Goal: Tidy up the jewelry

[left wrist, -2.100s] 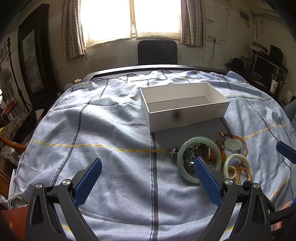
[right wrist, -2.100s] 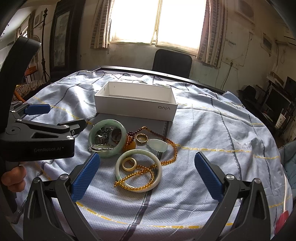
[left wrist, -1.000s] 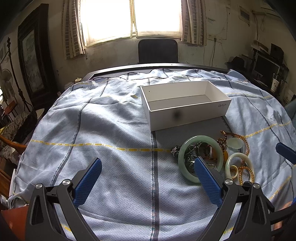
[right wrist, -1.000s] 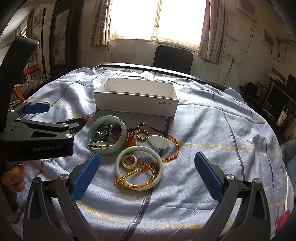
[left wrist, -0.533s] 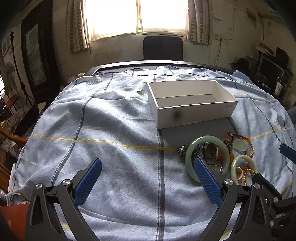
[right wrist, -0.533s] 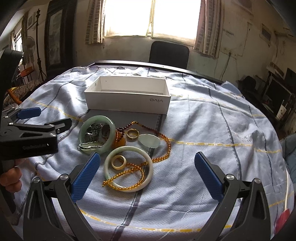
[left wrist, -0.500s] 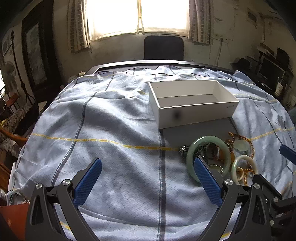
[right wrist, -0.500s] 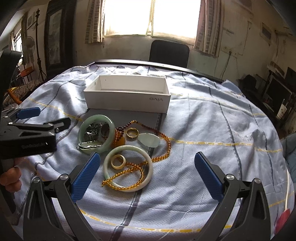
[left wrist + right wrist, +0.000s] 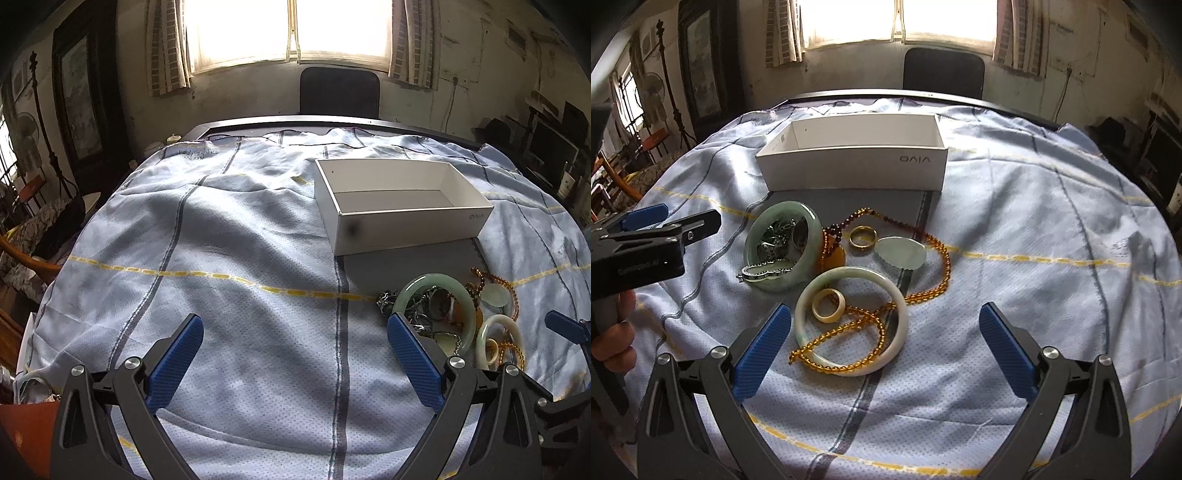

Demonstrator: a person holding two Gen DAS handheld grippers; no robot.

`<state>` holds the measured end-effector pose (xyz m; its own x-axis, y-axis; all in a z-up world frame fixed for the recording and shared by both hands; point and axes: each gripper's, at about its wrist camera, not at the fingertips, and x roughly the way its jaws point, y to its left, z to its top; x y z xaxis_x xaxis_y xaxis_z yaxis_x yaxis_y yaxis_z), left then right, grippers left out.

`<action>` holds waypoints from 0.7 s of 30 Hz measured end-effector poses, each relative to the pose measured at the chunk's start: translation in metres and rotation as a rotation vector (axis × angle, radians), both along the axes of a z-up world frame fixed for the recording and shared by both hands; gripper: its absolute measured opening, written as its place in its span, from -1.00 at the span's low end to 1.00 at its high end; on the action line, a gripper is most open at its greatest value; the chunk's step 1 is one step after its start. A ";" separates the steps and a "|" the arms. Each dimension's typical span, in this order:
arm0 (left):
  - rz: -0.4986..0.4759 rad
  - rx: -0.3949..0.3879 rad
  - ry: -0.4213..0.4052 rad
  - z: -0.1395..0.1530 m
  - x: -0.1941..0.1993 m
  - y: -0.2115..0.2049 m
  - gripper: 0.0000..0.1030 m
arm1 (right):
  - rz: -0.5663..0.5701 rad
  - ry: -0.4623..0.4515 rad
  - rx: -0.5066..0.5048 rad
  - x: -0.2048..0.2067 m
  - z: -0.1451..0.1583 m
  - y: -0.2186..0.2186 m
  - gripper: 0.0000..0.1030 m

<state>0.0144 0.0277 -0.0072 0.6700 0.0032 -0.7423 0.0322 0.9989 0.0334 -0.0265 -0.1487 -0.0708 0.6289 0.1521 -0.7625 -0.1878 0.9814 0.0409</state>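
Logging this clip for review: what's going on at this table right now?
A person holds two grippers over a cloth-covered table; both the left gripper and right gripper are open and hold nothing. The jewelry lies in a pile in front of an empty white box: a green bangle, a pale bangle, an amber bead necklace and a gold ring. Nothing is boxed yet.

Black tool (image 9: 882,343) frames; ribbed blue pads (image 9: 762,341); silver screws; faint white lettering
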 end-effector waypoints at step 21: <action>0.003 0.008 0.009 -0.002 0.002 -0.002 0.93 | 0.089 0.045 0.005 0.007 -0.011 0.012 0.59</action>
